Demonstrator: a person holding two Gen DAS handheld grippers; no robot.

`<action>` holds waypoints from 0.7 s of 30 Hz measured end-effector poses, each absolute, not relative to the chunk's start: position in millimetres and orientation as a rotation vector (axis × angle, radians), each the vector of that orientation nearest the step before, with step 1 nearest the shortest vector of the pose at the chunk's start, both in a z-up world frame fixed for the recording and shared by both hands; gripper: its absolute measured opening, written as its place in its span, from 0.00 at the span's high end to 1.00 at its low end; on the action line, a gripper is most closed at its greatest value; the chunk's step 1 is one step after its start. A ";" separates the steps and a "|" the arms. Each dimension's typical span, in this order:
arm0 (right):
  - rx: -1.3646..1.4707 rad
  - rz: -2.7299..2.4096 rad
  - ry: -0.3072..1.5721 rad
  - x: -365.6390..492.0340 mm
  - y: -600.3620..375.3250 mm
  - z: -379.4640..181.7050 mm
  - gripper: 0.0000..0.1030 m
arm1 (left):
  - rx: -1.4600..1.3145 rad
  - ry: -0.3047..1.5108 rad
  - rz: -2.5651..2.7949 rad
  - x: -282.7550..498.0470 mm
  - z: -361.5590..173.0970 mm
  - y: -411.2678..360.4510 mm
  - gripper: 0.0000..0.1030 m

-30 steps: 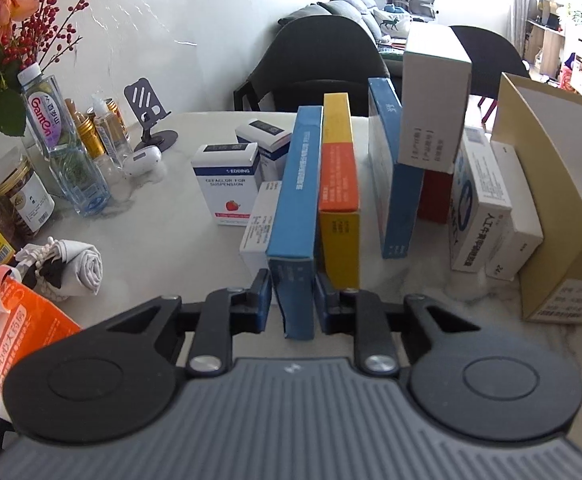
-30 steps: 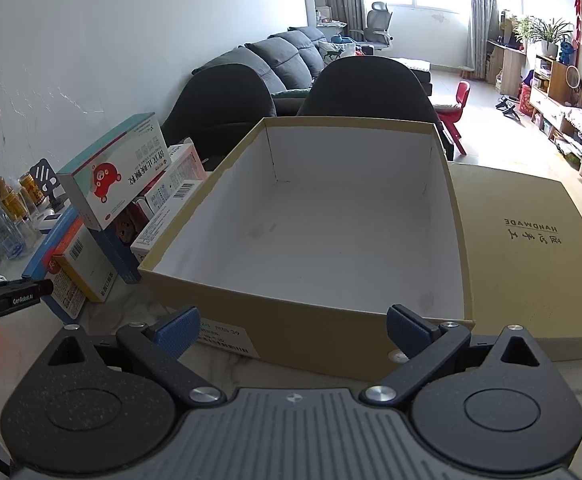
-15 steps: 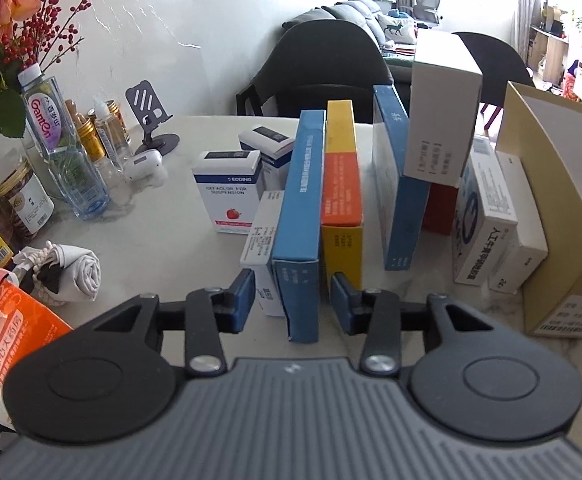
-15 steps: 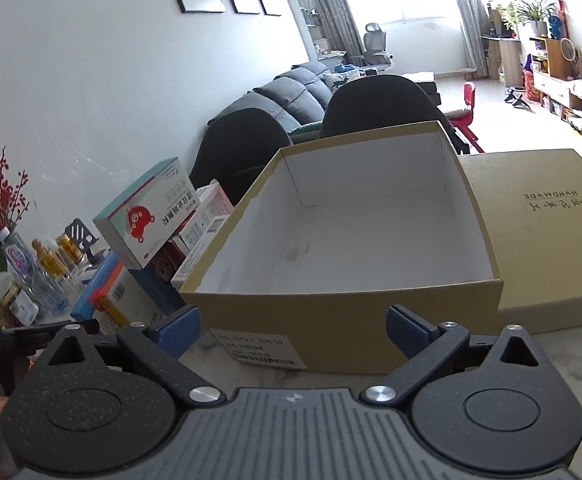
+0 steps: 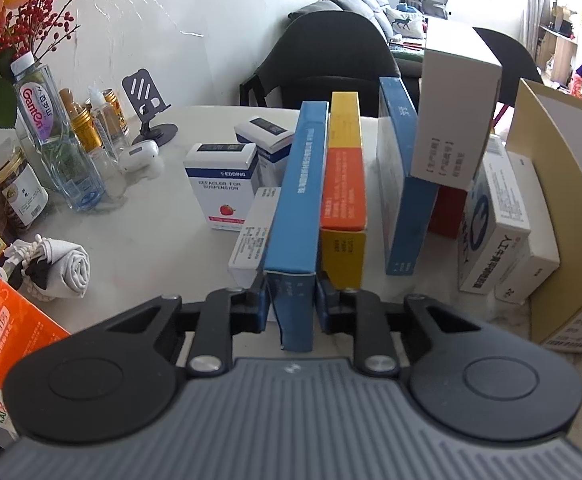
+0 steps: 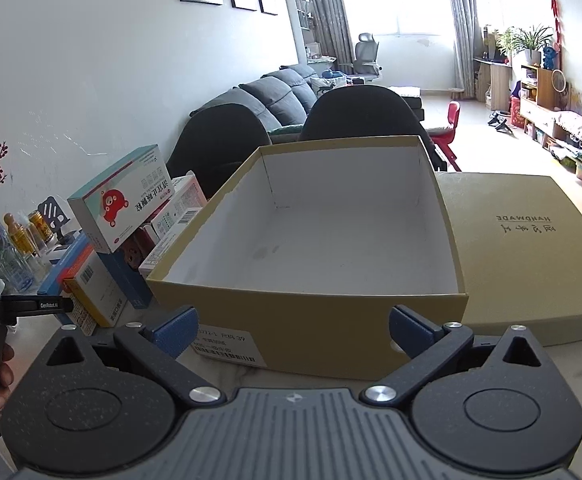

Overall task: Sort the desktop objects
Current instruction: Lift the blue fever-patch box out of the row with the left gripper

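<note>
My left gripper (image 5: 292, 304) is shut on the near end of a tall blue box (image 5: 301, 208) that stands on edge on the white table. A yellow and orange box (image 5: 345, 184) stands right beside it, then another blue box (image 5: 401, 192) with a white box (image 5: 453, 116) leaning on top. My right gripper (image 6: 291, 332) is open and empty, in front of the near wall of an open, empty tan cardboard box (image 6: 311, 308). The left gripper (image 6: 39, 306) shows at the left edge of the right wrist view.
Small white medicine boxes (image 5: 223, 184) stand behind the blue box. Bottles and jars (image 5: 51, 140), a phone stand (image 5: 147, 96), a rolled cloth (image 5: 71, 272) and an orange packet (image 5: 7, 332) lie at the left. The box lid (image 6: 531, 248) lies right of the tan box. Dark chairs (image 6: 363, 116) stand behind the table.
The left gripper opened half a second ago and has now shut again on the blue box. The right gripper has tilted up and drawn back a little from the tan box.
</note>
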State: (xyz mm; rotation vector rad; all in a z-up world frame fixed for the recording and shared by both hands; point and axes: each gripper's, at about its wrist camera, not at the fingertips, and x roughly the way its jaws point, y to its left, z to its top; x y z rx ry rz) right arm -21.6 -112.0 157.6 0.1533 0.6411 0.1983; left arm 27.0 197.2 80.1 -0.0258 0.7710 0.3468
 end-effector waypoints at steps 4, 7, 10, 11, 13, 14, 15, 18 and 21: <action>0.167 0.211 0.655 -19.6 -113.2 155.7 0.01 | -0.054 0.771 0.337 14.7 81.4 197.8 0.81; 0.169 0.219 0.662 -20.1 -112.3 153.3 0.01 | -0.066 0.773 0.334 1.6 82.2 195.2 0.81; 0.172 0.228 0.671 -20.4 -111.4 151.0 0.01 | -0.084 0.778 0.333 -14.5 83.1 190.6 0.81; 0.173 0.232 0.674 -20.5 -111.1 150.2 0.01 | -0.090 0.779 0.335 -20.8 83.1 188.8 0.81; 0.177 0.243 0.688 -20.1 -109.7 148.0 0.01 | -0.100 0.780 0.338 -34.5 82.3 184.5 0.81; 0.180 0.248 0.695 -19.8 -108.9 146.9 0.01 | -0.099 0.779 0.340 -41.0 82.2 181.6 0.81; 0.182 0.254 0.701 -19.6 -108.2 145.8 0.01 | -0.101 0.779 0.342 -47.2 82.3 179.2 0.81; 0.189 0.271 0.722 -18.9 -105.9 142.4 0.01 | -0.118 0.784 0.343 -61.6 83.2 175.5 0.81; 0.197 0.288 0.743 -18.2 -103.7 139.1 0.01 | -0.135 0.784 0.343 -72.9 83.7 173.5 0.81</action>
